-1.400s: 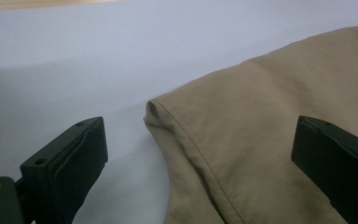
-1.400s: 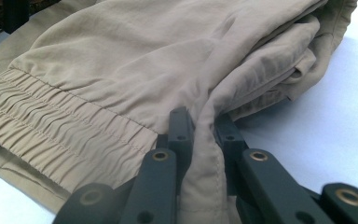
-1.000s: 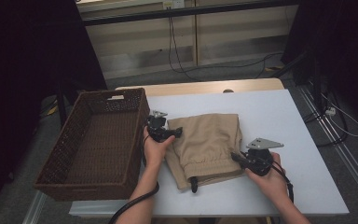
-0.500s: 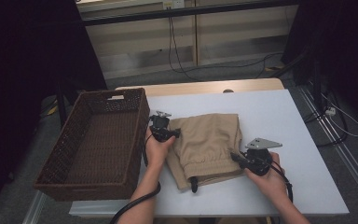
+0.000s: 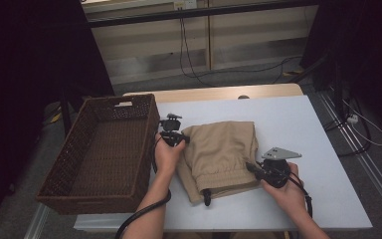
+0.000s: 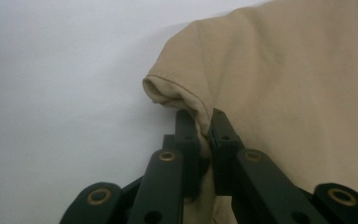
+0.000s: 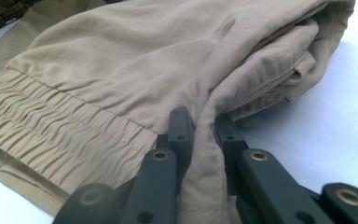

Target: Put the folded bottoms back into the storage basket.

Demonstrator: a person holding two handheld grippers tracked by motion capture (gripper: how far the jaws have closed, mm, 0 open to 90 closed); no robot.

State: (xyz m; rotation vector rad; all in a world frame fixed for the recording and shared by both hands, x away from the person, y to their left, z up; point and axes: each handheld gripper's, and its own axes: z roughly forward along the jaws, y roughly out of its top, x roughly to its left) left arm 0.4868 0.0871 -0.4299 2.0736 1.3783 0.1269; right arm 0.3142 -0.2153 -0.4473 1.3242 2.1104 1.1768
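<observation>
A folded pair of tan trousers (image 5: 224, 152) with an elastic waistband lies in the middle of the white table (image 5: 298, 124). My left gripper (image 5: 178, 139) is at the garment's far left corner, shut on a fold of the tan cloth (image 6: 204, 122). My right gripper (image 5: 252, 168) is at the garment's near right edge, beside the waistband (image 7: 60, 135), and is shut on a pinch of the trousers (image 7: 204, 128). A black drawstring end (image 5: 206, 197) hangs out at the near edge.
A dark brown wicker basket (image 5: 144, 124) stands at the table's left side, right beside the left hand. Bare white table (image 5: 323, 189) lies to the right of and beyond the trousers. Cables trail from both grippers toward the near edge.
Barely anything has moved: both grippers stay clamped on the trousers at the same corners, and the garment lies where it was.
</observation>
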